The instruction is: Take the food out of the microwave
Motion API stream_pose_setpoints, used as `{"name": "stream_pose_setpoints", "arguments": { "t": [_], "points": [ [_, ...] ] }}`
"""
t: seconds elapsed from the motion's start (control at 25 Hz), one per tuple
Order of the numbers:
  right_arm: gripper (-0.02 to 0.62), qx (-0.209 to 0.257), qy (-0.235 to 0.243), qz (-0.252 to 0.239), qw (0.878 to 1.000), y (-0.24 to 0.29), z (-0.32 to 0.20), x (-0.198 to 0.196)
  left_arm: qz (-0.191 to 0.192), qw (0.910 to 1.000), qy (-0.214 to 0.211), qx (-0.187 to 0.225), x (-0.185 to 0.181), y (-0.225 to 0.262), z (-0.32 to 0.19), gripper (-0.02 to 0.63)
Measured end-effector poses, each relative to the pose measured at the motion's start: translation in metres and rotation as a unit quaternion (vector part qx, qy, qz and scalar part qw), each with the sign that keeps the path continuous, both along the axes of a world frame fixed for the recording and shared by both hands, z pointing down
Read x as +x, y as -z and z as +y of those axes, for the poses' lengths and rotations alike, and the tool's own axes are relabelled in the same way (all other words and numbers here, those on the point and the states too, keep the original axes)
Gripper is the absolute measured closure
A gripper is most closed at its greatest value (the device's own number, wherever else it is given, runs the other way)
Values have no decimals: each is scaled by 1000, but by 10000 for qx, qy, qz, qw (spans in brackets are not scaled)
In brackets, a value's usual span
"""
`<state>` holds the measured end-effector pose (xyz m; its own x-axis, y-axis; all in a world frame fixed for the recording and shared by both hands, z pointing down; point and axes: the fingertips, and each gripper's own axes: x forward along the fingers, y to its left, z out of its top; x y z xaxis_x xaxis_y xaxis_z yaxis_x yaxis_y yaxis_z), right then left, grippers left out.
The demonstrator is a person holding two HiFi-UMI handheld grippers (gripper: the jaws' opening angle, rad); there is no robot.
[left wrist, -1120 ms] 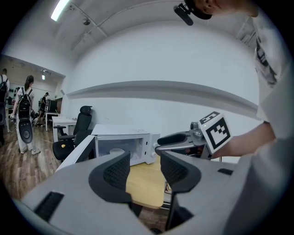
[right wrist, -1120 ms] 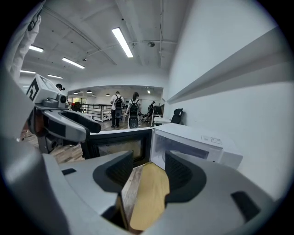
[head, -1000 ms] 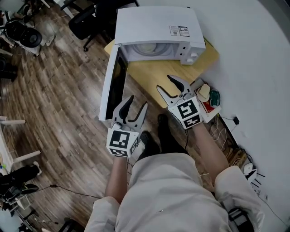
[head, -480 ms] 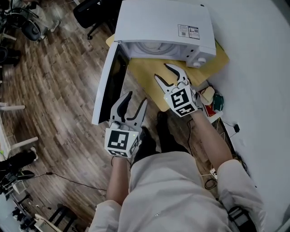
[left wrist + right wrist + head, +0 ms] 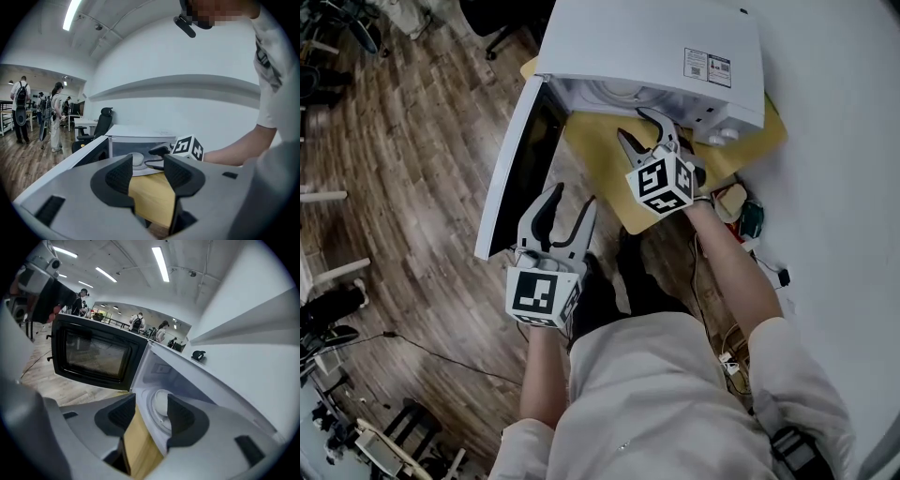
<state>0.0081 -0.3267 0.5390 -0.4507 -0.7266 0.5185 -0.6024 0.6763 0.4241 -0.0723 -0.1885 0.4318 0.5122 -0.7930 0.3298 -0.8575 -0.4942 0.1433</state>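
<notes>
Right gripper view: pale round food [image 5: 161, 404] sits mid-frame inside the white box microwave [image 5: 647, 42]; right gripper [image 5: 639, 131] and left gripper [image 5: 570, 208] both gape empty. Wide jaws might clip the microwave going in.

I look down on a brown wood-plank floor [image 5: 412, 159] beside a plain white wall [image 5: 853, 141]; a black cable [image 5: 450, 361] trails across the boards. Ceiling strip lights [image 5: 160, 263] burn over an open office with a black chair [image 5: 100, 123].
</notes>
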Motion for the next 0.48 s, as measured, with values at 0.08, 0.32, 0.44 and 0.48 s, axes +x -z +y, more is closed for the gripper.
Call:
{"name": "stream_pose_setpoints", "arguments": {
  "t": [0.08,0.32,0.44,0.48],
  "points": [
    [387,50,67,163,9998,-8,-9,0,-25,10000,73,-7,0,-3,-3,420],
    [387,293,257,727,9966,-29,-31,-1,-93,9997,228,-54,-4,-11,-5,420],
    [387,448,279,989,9937,-37,-40,-1,-87,9995,297,-93,-6,-16,-4,420],
    [388,496,271,1067,9927,-40,-42,-1,-82,9994,309,-101,-6,-17,-4,420]
  ]
}}
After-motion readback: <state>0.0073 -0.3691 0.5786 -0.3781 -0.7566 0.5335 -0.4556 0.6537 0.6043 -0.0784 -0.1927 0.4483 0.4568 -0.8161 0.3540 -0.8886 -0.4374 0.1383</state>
